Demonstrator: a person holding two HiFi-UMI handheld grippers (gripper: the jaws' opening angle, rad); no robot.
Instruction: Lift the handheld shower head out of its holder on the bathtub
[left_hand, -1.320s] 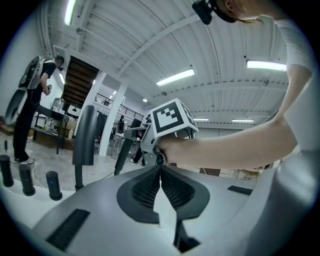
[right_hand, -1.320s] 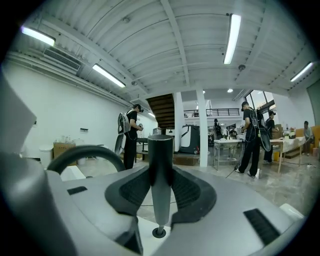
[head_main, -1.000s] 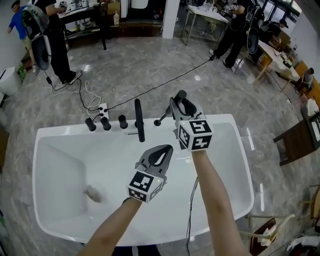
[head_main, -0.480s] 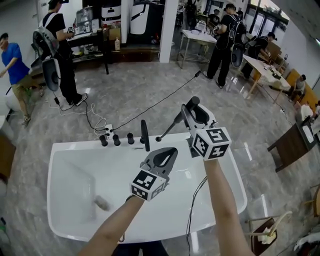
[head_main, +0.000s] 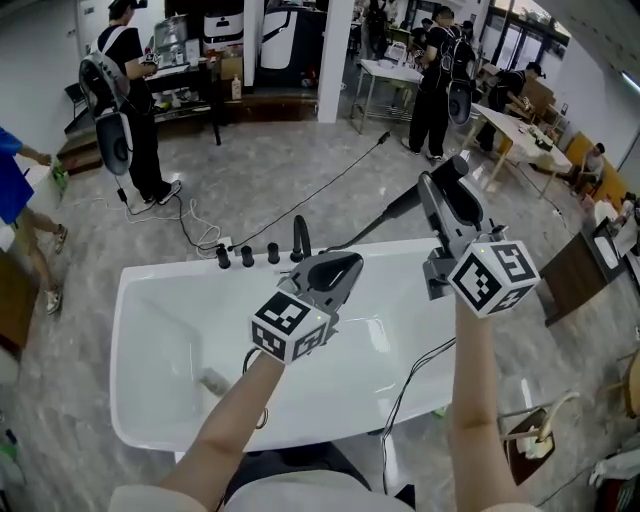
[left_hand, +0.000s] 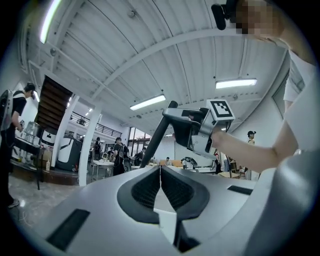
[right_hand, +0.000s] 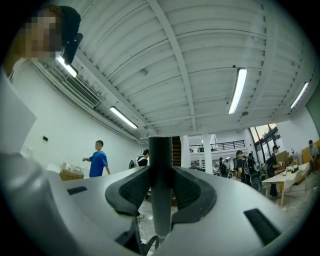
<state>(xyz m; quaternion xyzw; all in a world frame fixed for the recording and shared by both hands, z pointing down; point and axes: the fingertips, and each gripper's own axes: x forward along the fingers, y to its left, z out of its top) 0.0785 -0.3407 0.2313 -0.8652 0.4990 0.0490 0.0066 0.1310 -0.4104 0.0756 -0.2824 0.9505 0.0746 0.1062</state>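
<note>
The black handheld shower head (head_main: 400, 208) hangs in the air above the white bathtub's (head_main: 130, 290) far rim, its wand slanting down to the left. My right gripper (head_main: 450, 185) is shut on it; in the right gripper view the dark handle (right_hand: 160, 170) stands upright, clamped between the pads of the right gripper (right_hand: 160, 192). My left gripper (head_main: 338, 266) hovers over the tub, lower and to the left, shut and empty. In the left gripper view the left gripper (left_hand: 160, 175) has its pads touching, and past them the right gripper (left_hand: 175, 117) carries the wand (left_hand: 157, 137).
A black faucet spout (head_main: 301, 238) and several knobs (head_main: 246, 256) line the tub's far rim. A small object (head_main: 213, 381) lies on the tub floor. A cable (head_main: 320, 190) crosses the floor. People stand at tables beyond, and a dark chair (head_main: 585, 280) stands at the right.
Both grippers have risen. The right one has carried the shower head up and to the right, away from the tub rim. The left one stayed shut and empty.
</note>
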